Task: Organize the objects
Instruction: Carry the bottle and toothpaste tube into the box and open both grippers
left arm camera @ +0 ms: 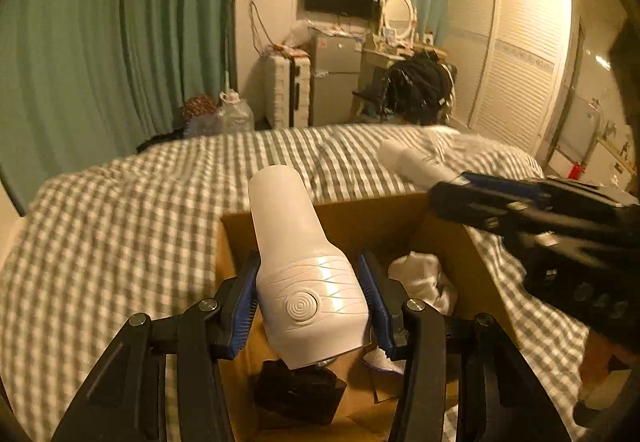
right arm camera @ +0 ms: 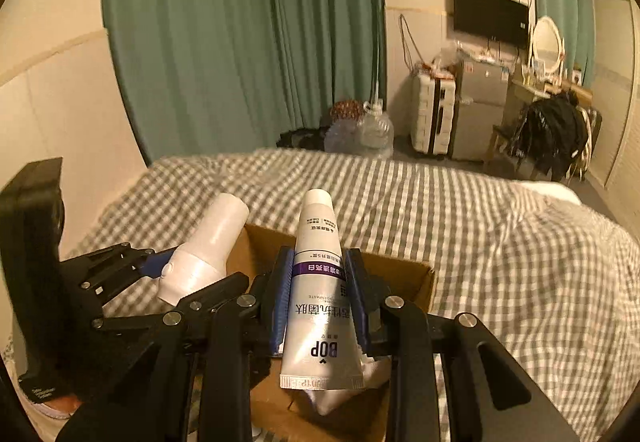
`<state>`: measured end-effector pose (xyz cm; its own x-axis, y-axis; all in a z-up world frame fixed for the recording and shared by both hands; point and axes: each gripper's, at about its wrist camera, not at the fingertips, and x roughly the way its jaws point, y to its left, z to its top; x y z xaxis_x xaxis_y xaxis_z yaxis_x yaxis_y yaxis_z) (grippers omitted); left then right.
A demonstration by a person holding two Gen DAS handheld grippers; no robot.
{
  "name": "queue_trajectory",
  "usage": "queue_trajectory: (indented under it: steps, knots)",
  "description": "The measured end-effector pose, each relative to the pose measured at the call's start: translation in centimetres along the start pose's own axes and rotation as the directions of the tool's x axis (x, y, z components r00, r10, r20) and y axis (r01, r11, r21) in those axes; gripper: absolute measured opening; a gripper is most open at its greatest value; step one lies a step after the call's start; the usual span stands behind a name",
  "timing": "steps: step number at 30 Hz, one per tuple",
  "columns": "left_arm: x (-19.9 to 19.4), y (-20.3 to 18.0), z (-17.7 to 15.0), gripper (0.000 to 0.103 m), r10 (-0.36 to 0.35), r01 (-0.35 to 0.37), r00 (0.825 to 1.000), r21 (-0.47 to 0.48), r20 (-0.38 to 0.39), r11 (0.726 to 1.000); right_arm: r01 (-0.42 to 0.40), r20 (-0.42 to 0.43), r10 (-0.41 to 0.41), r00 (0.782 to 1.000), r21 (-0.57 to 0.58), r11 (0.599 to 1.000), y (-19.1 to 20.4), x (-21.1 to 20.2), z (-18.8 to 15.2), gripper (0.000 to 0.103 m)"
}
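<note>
My left gripper (left arm camera: 310,274) is shut on a white plastic bottle-shaped device (left arm camera: 298,262) and holds it over an open cardboard box (left arm camera: 360,214) on the bed. My right gripper (right arm camera: 316,270) is shut on a white toothpaste tube (right arm camera: 320,290) with a purple band, held above the same box (right arm camera: 400,270). In the right wrist view the left gripper (right arm camera: 160,266) and its white device (right arm camera: 204,250) show at the left. In the left wrist view the right gripper (left arm camera: 460,178) reaches in from the right with the tube's cap end (left arm camera: 412,162).
The box holds a white cloth (left arm camera: 424,278) and a dark object (left arm camera: 296,390). It stands on a grey-checked bedspread (left arm camera: 120,226). Beyond the bed are green curtains (right arm camera: 240,42), a suitcase (left arm camera: 286,90), a small fridge (left arm camera: 332,78) and a wardrobe (left arm camera: 516,54).
</note>
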<state>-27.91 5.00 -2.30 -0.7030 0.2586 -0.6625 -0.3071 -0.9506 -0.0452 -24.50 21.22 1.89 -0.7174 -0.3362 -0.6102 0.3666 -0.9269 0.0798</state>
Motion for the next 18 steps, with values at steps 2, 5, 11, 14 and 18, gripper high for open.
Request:
queue_trajectory:
  steps: [2, 5, 11, 14, 18]
  knots:
    - [1.1, -0.1, -0.9, 0.05, -0.008, 0.008, 1.0, 0.017, -0.026, 1.0, -0.003, -0.037, 0.003, 0.999, 0.008, 1.0, -0.3, 2.1, -1.1, 0.026]
    - [2.7, -0.5, -2.2, 0.05, -0.002, 0.006, 0.997, 0.06, -0.071, 0.998, -0.006, -0.1, 0.009, 0.995, 0.028, 1.0, -0.8, 5.1, -2.9, 0.026]
    - [4.2, -1.4, -3.0, 0.051, 0.0, 0.012, 0.993, 0.097, -0.116, 0.995, 0.01, -0.16, -0.002, 0.987, 0.052, 0.999, -1.9, 7.5, -4.3, 0.026]
    - [3.8, -1.2, -3.8, 0.07, -0.016, 0.026, 0.993, 0.082, -0.118, 0.996, 0.024, -0.149, -0.014, 0.989, 0.064, 0.998, -2.4, 7.2, -4.6, 0.026]
    - [2.4, 0.1, -4.4, 0.095, -0.027, 0.027, 0.996, -0.003, -0.088, 1.0, 0.041, -0.125, -0.03, 0.992, 0.092, 0.995, -2.7, 6.0, -4.4, 0.054]
